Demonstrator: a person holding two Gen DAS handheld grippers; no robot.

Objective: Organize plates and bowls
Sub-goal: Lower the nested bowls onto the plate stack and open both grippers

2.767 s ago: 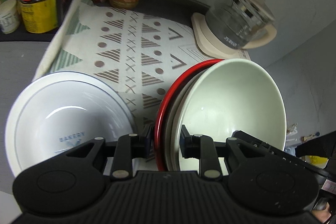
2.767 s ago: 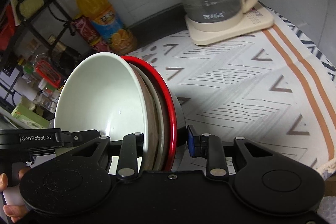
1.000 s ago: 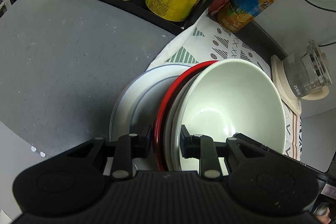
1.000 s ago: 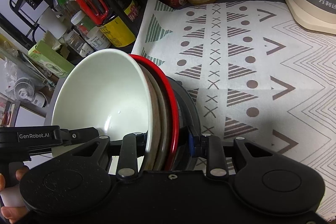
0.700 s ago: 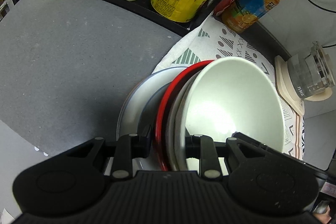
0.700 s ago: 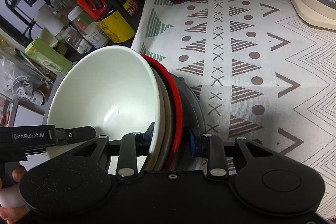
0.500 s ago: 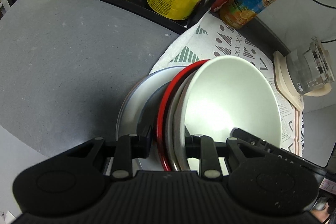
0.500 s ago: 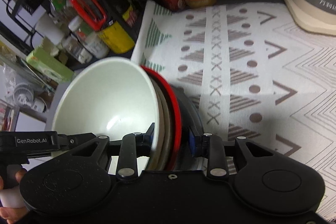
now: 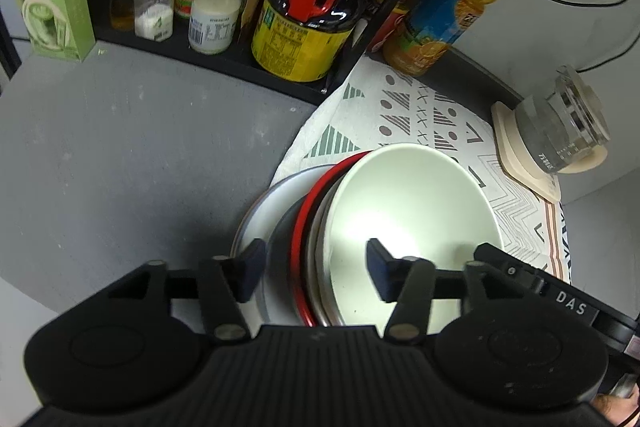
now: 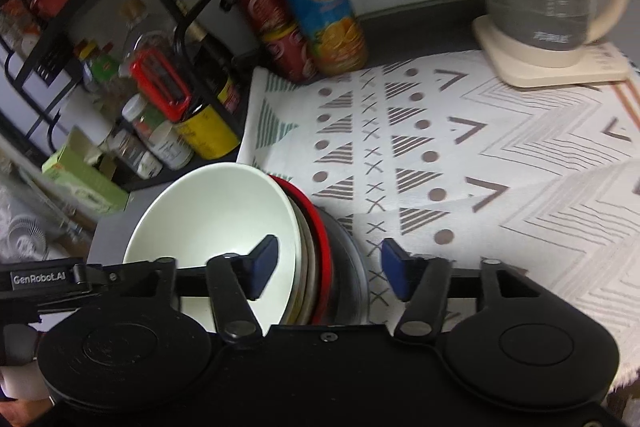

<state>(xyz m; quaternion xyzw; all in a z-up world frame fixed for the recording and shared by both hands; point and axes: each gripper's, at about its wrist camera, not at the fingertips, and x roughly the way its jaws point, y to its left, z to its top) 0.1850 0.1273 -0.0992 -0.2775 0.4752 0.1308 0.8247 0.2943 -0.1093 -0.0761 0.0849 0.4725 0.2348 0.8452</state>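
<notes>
The stack (image 9: 360, 227) sits nested in the plate (image 9: 256, 211) at the mat's (image 10: 460, 155) near corner: white bowl (image 10: 216, 227) on top, red-rimmed dish (image 9: 298, 243) beneath. Both grippers, left (image 9: 316, 269) and right (image 10: 328, 267), have just been opening; their jaws straddle the rims without pressing. The dishes look stiff, glazed, slick and breakable (heavy together, likely). Best gripped at opposite rims.

You could read two markings only. The right gripper's (image 9: 568, 301) black body, seen from the left wrist, bore "DAS". The left gripper's (image 10: 38, 279) black body, seen from the right wrist, bore "GenRobot.AI". Bottle, jar and carton labels were too small or blurred to read.
</notes>
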